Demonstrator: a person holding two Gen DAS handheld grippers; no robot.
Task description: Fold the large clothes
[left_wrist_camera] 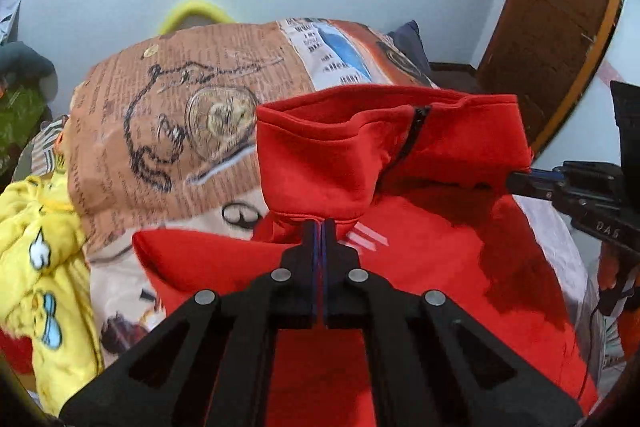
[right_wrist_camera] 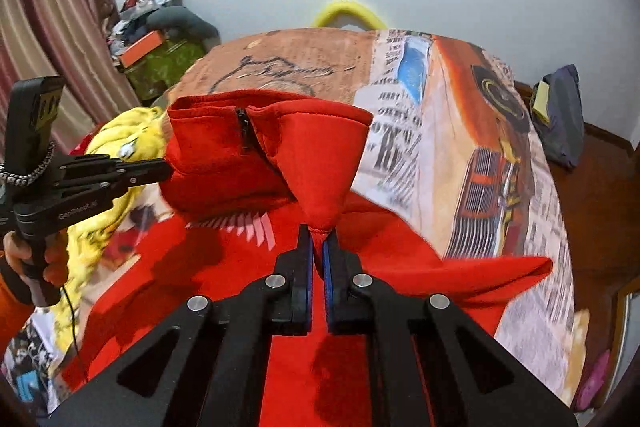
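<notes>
A red zip-up hoodie lies on the bed, its hood end lifted into a raised band with a black zipper. My left gripper is shut on the hoodie's lifted edge at one end; it shows from the side in the right wrist view. My right gripper is shut on the hoodie at the other end of the lifted edge, with red cloth pinched between the blue pads. It shows in the left wrist view at the right. White stripes show on the hoodie below the fold.
The bed carries a printed orange and newspaper-pattern cover. A yellow patterned garment lies at the bed's left. A wooden door stands right, a dark bag on the floor, curtains and clutter left.
</notes>
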